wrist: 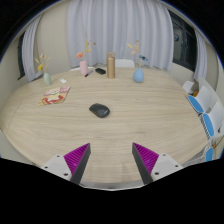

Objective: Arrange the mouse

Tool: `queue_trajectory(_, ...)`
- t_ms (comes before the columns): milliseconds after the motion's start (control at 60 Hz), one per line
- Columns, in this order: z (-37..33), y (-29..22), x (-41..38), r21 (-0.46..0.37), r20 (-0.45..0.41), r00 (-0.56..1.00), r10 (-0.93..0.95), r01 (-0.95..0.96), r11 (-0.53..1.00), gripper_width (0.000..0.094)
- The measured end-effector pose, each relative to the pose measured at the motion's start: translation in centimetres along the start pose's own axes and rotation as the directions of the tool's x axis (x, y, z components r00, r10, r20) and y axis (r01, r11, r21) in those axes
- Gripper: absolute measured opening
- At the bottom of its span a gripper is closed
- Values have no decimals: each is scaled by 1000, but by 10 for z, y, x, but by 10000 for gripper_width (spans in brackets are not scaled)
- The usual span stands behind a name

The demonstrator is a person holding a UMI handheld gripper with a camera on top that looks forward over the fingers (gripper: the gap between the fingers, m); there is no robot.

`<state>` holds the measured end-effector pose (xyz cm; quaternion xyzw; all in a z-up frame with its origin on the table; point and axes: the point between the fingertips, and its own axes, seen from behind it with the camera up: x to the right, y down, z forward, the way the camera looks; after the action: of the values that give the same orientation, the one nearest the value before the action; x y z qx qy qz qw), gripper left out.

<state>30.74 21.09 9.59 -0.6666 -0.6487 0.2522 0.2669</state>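
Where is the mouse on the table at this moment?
In the gripper view, the mouse lies alone on the wooden table, well beyond the open gripper and slightly to its left, nearer than the vases at the far edge.

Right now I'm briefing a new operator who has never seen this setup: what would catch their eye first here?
First the dark mouse, alone in the middle of the round wooden table, well beyond the open gripper with its magenta pads. Next, the row of vases and bottles along the far edge by the curtain, and the booklet lying flat to the mouse's left.
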Motion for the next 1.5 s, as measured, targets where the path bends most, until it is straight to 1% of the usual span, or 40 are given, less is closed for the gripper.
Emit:
queue_trajectory(100, 5, -4, -18, 26, 21, 999, -30, 29, 999, 858)
queue_trajectory(217, 18, -5, -30, 37, 29, 998, -54, 53, 998, 859)
queue_trajectory(483, 70, -20, -46, 55, 15, 998, -55, 54, 997, 857)
queue_trajectory(683, 113, -50, -48, 89, -10, 999, -42, 43, 995, 860)
queue_trajectory(1050, 206, -75, -42, 61, -43, 997, -65, 67, 996, 860)
queue_trajectory(1217, 232, -94, -42, 60, -42, 998, -57, 59, 996, 859)
queue_trajectory(1317, 244, -109, -37, 74, -60, 996, -68, 72, 995, 859)
queue_trajectory(1500, 264, -130, -31, 73, -69, 995, -71, 76, 994, 861)
